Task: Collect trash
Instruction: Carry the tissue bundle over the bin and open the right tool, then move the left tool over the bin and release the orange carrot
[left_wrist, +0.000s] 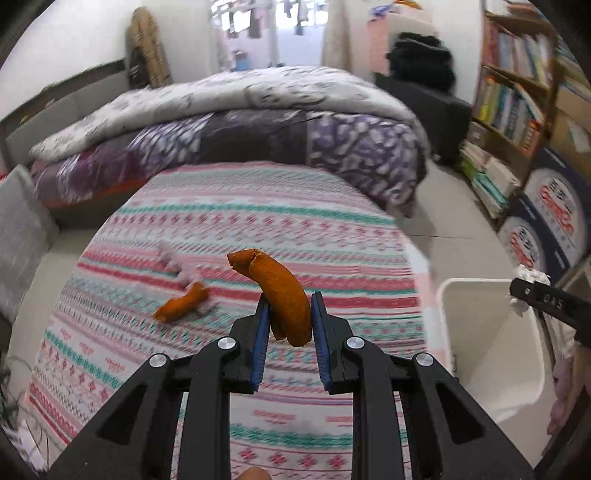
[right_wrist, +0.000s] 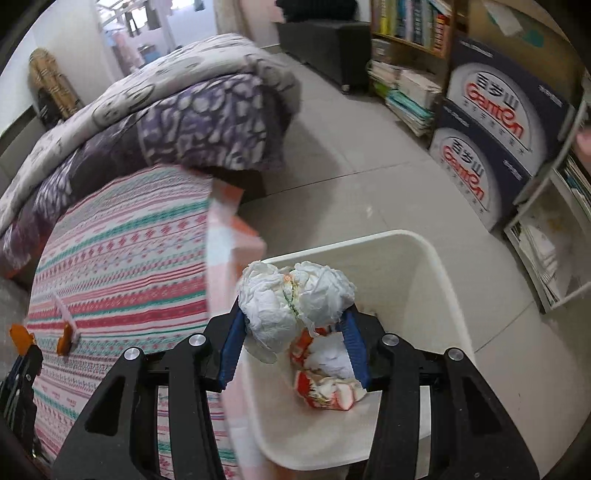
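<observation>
Above the striped bedspread (left_wrist: 229, 221), centre frame, the left gripper (left_wrist: 290, 306) is clamped on a curved orange peel (left_wrist: 284, 291); a second peel (left_wrist: 181, 302) lies on the bed at left beside a pale scrap (left_wrist: 173, 262). At lower centre of the right view, the right gripper (right_wrist: 295, 325) pinches a crumpled white tissue (right_wrist: 291, 299) over the white bin (right_wrist: 436, 266), where a red-and-white wrapper (right_wrist: 325, 391) already lies.

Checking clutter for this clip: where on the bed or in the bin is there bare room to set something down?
The striped sheet is bare between the folded quilt and the orange peel lying on it, and again nearer the camera. The white bin has bare floor toward its near wall; crumpled red-and-white wrappers crowd its middle, below the tissue wad in the right gripper.
</observation>
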